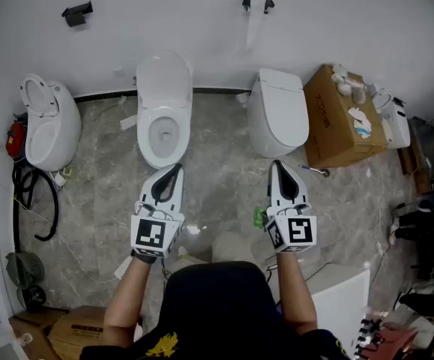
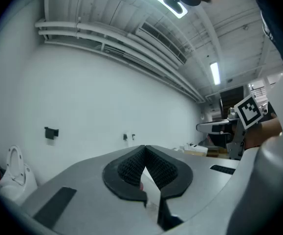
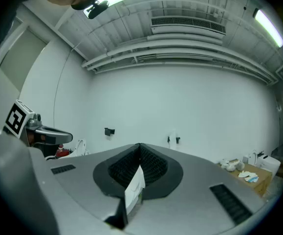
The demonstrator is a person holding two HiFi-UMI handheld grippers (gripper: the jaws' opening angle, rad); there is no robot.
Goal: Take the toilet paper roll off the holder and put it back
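Observation:
The white toilet paper roll (image 1: 256, 7) hangs on a black holder on the far white wall, with a strip of paper trailing down. In the right gripper view the roll (image 3: 173, 140) is a small pale shape between two dark brackets, far ahead and slightly right. My left gripper (image 1: 176, 169) and right gripper (image 1: 276, 163) are held level side by side above the floor, far short of the wall. Both are shut with nothing between the pads. In their own views the left gripper (image 2: 144, 147) and right gripper (image 3: 140, 145) show jaws meeting at the tip.
A second, bare black holder (image 1: 76, 12) is on the wall at left. Three toilets stand along the wall: one with its lid up (image 1: 48, 122), an open one (image 1: 164, 107), a closed one (image 1: 278, 111). A cardboard box (image 1: 340, 118) stands at right.

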